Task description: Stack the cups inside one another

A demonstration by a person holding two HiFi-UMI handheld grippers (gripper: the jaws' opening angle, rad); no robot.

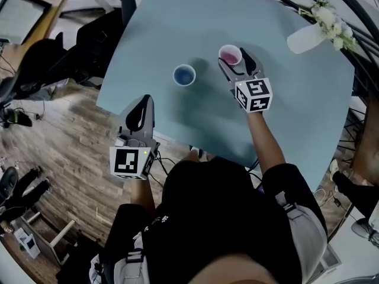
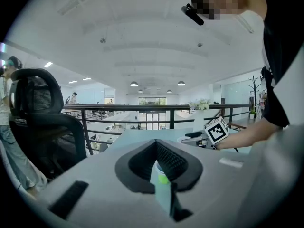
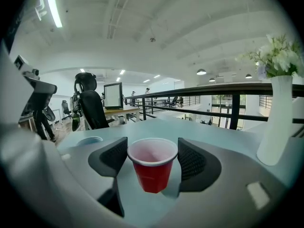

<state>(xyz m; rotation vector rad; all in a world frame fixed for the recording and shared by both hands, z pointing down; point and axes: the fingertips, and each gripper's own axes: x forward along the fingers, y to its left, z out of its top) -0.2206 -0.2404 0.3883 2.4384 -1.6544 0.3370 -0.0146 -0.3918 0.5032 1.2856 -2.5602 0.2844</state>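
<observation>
Nearest is the person's black-shirted torso [image 1: 219, 218], with both forearms reaching out over the pale blue-grey bench [image 1: 195, 120]. The left gripper [image 1: 144, 106] hangs at the bench's near left edge, with its marker cube over the wooden floor [image 1: 71, 135]. Its fingers [image 2: 137, 167] are drawn close together with only a thin sliver between them, and I can make out nothing gripped there. Further in, the right gripper [image 1: 235, 61] reaches across the bench top. Its fingers [image 3: 111, 160] stand wide and bracket the red cup [image 3: 153, 172], which is upright and open end up, the pads meeting its white rim on either side. Whether the cup's base rests on the bench or hangs just above it I cannot tell. The blue cup [image 1: 184, 75] stands upright on the bench to the left of the red one, apart from it and clear of both grippers. Beyond, at the far right edge, a white vase [image 3: 275, 122] holds white flowers [image 3: 278, 56]. Behind it a dark railing [image 3: 213, 91] runs past the bench.
</observation>
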